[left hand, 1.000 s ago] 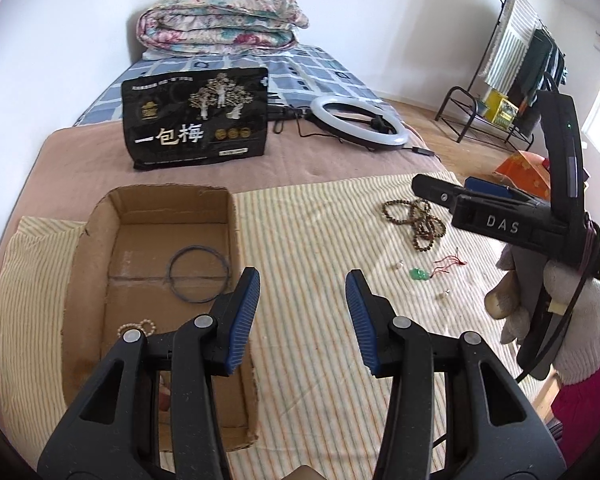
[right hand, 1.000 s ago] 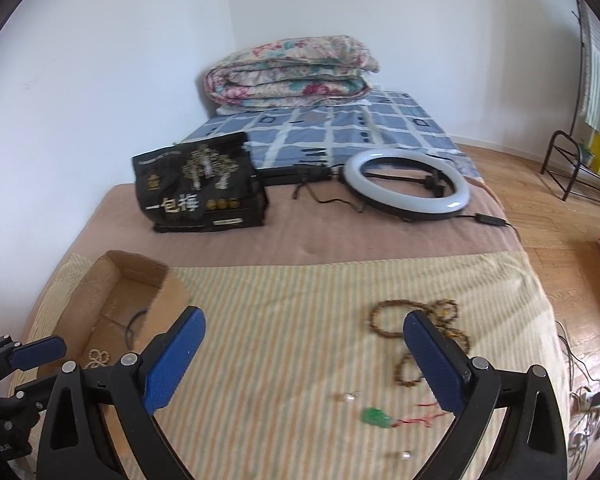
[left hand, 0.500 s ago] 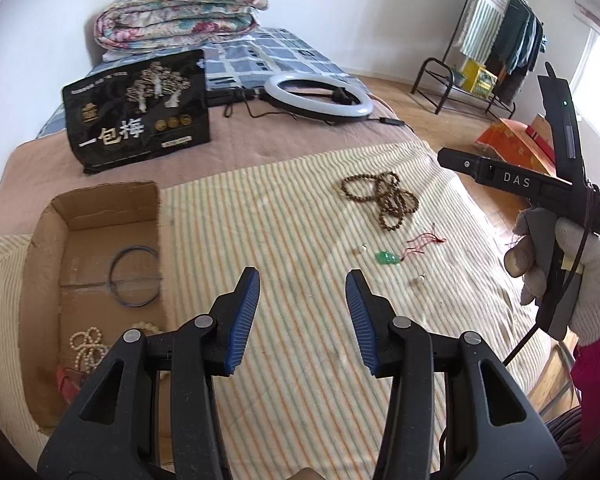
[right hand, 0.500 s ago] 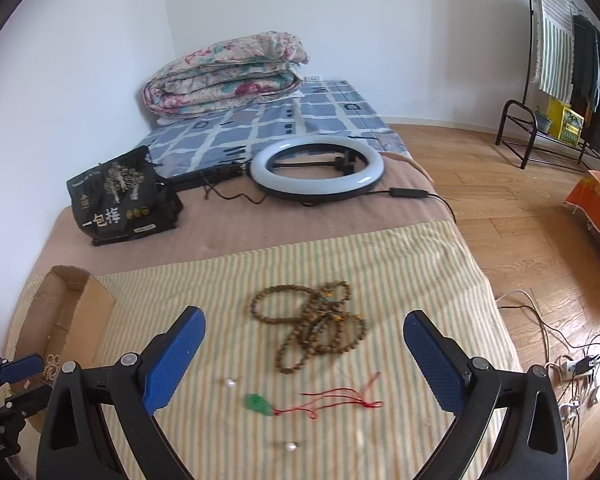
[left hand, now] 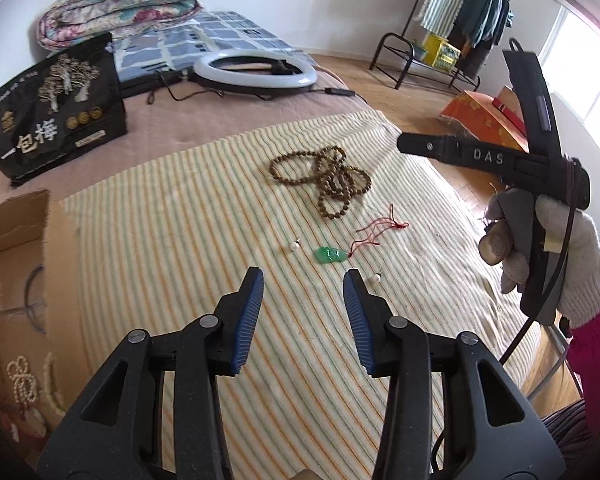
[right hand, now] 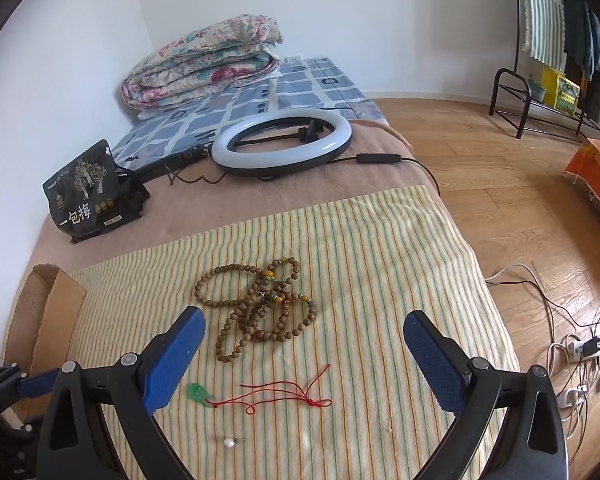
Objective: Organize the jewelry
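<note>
Lying just ahead of the left gripper (left hand: pixel 303 280), a green pendant (left hand: pixel 331 255) | both jaws apart, empty | right gripper (right hand: pixel 304 334) hovers over beads (right hand: pixel 260 306)

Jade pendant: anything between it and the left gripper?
Nothing visible. The left gripper hangs open just short of the jade pendant, with only bare striped cloth between. Two pearls flank the pendant and the beads lie beyond, none in line.
</note>
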Motion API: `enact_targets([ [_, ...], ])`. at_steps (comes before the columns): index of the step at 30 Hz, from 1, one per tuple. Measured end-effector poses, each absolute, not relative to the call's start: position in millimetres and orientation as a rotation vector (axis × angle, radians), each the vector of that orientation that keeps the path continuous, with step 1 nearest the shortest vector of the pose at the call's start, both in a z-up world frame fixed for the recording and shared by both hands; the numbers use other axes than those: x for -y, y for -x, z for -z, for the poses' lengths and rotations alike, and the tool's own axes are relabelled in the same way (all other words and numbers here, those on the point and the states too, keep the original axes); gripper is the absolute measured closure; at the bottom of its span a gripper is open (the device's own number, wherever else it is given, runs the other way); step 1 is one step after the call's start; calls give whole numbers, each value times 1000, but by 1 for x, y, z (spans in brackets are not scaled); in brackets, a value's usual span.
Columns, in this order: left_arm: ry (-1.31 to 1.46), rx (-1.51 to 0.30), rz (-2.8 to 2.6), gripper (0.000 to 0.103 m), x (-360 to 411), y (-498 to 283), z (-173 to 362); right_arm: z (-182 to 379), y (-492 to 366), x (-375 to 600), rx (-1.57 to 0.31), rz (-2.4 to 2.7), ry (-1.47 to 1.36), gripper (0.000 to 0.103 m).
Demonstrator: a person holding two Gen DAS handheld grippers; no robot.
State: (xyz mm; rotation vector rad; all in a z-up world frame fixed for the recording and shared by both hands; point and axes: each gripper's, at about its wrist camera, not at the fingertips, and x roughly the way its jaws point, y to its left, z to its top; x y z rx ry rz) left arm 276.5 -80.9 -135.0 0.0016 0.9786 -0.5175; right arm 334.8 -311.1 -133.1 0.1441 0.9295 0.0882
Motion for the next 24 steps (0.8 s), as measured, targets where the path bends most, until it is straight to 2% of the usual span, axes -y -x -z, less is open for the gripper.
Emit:
enact_targets([
  [4,-55,-991,527,61,94,-285,150,150,-347,310,-962,-106,-153,0],
  [6,-54,-1005,525,66,99,-291,156,158,-353,307,-980,-114,-151,0],
  [11,-71,-1016,520,72,112,-310,171,173,-365,301,-1004,-123,-143,0],
  [24,-108,-1038,515,77,120,-330,201,200,-390,299,-1050,-122,-188,0],
])
